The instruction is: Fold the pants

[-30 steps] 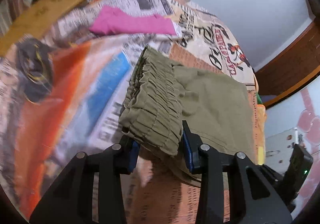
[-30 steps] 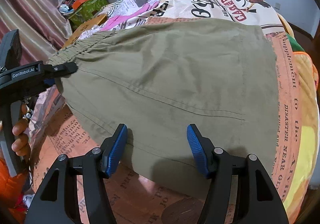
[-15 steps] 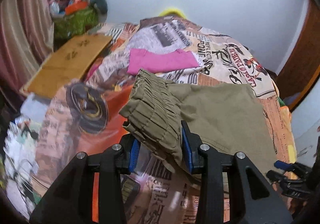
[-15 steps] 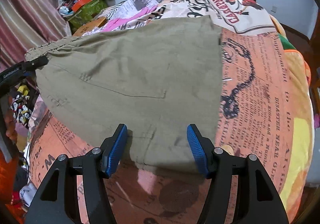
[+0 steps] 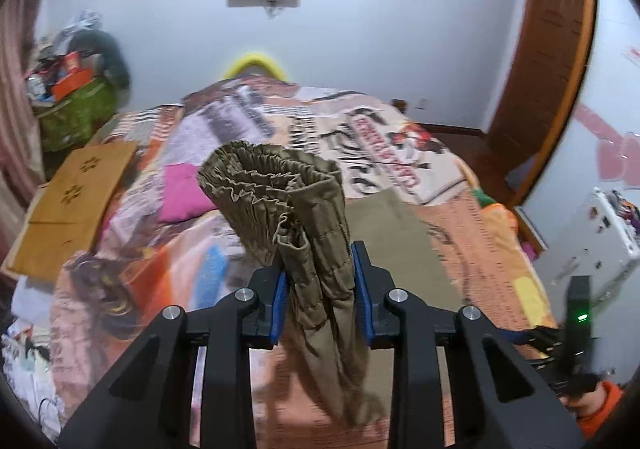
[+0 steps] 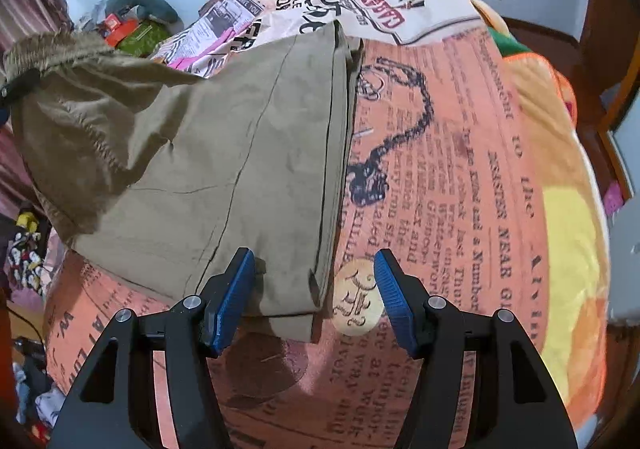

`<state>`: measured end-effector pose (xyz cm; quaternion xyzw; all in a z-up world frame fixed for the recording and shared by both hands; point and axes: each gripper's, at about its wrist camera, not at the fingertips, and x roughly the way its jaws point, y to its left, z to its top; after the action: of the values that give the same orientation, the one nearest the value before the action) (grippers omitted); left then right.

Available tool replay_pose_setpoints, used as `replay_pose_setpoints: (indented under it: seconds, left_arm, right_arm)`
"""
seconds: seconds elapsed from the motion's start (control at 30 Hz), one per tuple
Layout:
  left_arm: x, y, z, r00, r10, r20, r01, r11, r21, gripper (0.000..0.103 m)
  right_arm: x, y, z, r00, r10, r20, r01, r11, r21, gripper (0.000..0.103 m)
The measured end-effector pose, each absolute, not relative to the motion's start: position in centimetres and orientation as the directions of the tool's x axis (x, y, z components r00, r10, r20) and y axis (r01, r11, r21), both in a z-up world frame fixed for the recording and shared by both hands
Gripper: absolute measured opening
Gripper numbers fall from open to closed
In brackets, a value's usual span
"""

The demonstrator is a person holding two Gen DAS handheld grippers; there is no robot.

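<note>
Lying on the bed point(image 6: 460, 177) with its newspaper-print cover are the green pants point(image 6: 224, 169), one end lifted | your left gripper point(image 5: 320, 285) is squeezing the bunched waistband point(image 5: 276, 189) up in the air | your right gripper point(image 6: 314, 297) is wide apart over the pants' near edge, holding nothing | a pink cloth point(image 5: 180, 197) lies farther back.

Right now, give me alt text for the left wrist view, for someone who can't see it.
The left hand-held gripper clamps the gathered waistband of olive pants, lifted above a bed with a newspaper-print cover. A pink cloth lies behind them.
</note>
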<state>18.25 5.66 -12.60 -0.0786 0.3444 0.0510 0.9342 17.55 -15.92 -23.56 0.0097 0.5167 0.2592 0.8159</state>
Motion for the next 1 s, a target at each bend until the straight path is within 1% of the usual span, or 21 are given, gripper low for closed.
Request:
replay_pose_setpoints:
  seconds: [0.03, 0.1, 0.3, 0.47, 0.57, 0.8, 1.0]
  left_arm:
    - [18.6, 5.1, -12.5, 0.758, 0.020, -0.652, -0.130, 0.984, -0.121, 0.029]
    - [19.3, 4.1, -12.3, 0.757, -0.019, -0.654, -0.092, 0.986, -0.136, 0.026]
    - [20.7, 1.3, -12.4, 0.739, -0.115, -0.664, 0.009, 0.987, -0.161, 0.024]
    - [22.3, -0.5, -13.4, 0.696, -0.207, -0.688, 0.067, 0.972, -0.225, 0.024]
    - [23.4, -1.8, -14.4, 0.662, -0.247, -0.708, 0.105, 0.965, -0.240, 0.023]
    - [24.7, -5.1, -17.7, 0.570, -0.286, -0.770, 0.181, 0.958, -0.222, 0.023]
    - [24.7, -7.3, -20.4, 0.493, -0.283, -0.822, 0.226, 0.955, -0.193, 0.023]
  right_arm:
    - [17.5, -16.1, -23.7, 0.334, 0.434, -0.837, -0.410, 0.866, 0.286, 0.062]
    - [17.6, -16.3, -23.8, 0.335, 0.440, -0.833, -0.401, 0.867, 0.297, 0.063]
    - [17.7, -16.5, -23.9, 0.327, 0.456, -0.828, -0.406, 0.859, 0.313, 0.063]
    - [17.9, -16.9, -24.2, 0.329, 0.468, -0.820, -0.393, 0.858, 0.332, 0.063]
    - [17.9, -16.9, -24.2, 0.328, 0.474, -0.817, -0.389, 0.856, 0.341, 0.063]
    - [17.9, -17.0, -24.3, 0.328, 0.479, -0.814, -0.389, 0.854, 0.346, 0.063]
    - [17.9, -16.9, -24.2, 0.330, 0.477, -0.815, -0.386, 0.856, 0.345, 0.063]
